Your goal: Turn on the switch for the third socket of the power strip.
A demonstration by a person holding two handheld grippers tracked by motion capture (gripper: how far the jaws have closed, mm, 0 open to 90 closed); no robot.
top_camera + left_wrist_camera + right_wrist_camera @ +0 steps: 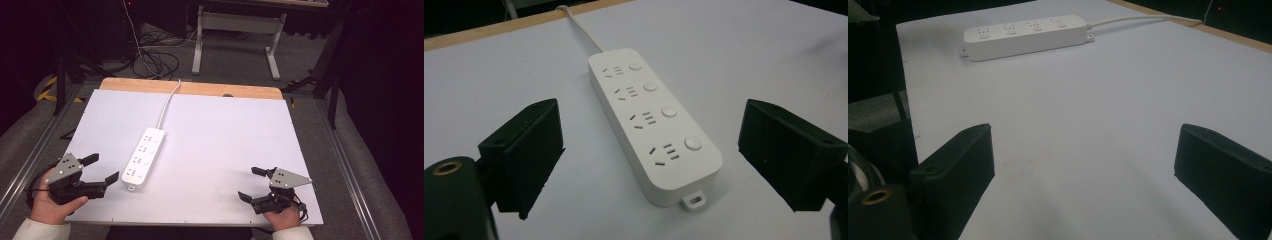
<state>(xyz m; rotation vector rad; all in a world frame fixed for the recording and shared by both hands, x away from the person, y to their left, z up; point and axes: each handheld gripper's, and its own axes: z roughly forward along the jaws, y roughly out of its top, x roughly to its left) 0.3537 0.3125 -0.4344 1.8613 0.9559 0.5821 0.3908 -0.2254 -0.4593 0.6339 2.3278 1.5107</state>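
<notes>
Lying just beyond the left tool (102, 169), white power strip (144, 158), both tools gaping empty, right tool (252, 184) well apart.

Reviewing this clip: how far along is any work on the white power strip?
Nothing looks done: the white four-socket power strip lies flat on the white table sheet, all sockets empty, its cable running off the far edge. In hand: nothing; the left gripper and right gripper are open, apart from it. Everything remains.
</notes>
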